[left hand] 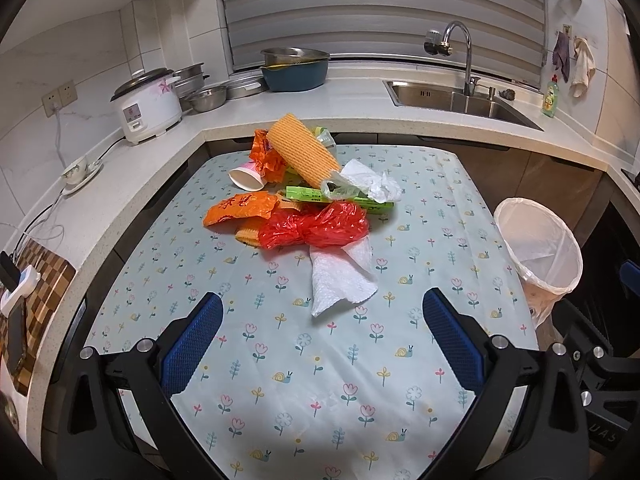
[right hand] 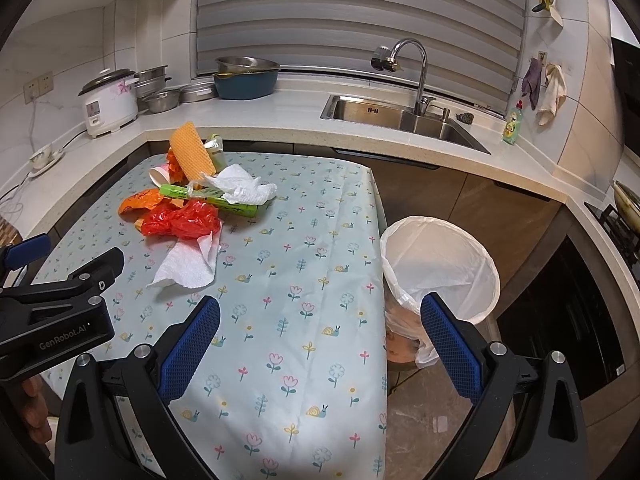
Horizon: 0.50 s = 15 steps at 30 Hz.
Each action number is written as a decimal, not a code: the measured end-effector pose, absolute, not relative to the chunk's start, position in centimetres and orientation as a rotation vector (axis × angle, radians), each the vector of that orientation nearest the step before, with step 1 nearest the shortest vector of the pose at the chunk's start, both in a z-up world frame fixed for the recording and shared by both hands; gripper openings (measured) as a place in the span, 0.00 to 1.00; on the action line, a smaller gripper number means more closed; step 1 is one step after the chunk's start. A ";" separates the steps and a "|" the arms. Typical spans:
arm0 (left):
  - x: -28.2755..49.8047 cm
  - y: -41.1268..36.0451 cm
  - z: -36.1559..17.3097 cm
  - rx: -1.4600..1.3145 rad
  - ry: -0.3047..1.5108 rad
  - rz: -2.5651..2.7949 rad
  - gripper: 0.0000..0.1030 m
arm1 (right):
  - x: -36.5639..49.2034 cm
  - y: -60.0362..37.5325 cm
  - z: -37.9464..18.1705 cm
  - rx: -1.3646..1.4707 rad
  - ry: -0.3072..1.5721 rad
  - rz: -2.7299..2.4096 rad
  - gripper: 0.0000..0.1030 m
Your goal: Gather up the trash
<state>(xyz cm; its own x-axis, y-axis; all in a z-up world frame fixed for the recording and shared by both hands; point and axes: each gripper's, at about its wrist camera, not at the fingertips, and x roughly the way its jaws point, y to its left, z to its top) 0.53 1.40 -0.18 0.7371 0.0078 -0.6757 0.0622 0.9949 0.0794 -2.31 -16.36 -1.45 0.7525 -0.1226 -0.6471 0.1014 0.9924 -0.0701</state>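
Left claw (left hand: pixel 322 344) wide above table (left hand: pixel 460 184), short of trash pile (left hand: pixel 304 196), right claw (right hand: pixel 320 346) wide at table edge beside bin (right hand: pixel 440 264)

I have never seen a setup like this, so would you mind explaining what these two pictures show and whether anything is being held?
There is no robot here: a person holds a two-finger gripper in each hand, and each gripper carries a fisheye camera looking along its fingers. One picture is from the left gripper, the other from the right gripper. Both are open and hold nothing. Ahead is a table with a flowered cloth and a pile of trash: a paper towel, a red bag, an orange wrapper, a green box, a paper cup. A lined bin stands on the floor at the table's right. Behind is a counter with a sink.
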 end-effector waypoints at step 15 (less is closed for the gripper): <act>4.0 5.9 -1.8 0.029 0.777 -0.002 0.93 | 0.4 -16.2 -2.1 0.000 0.711 -0.134 0.93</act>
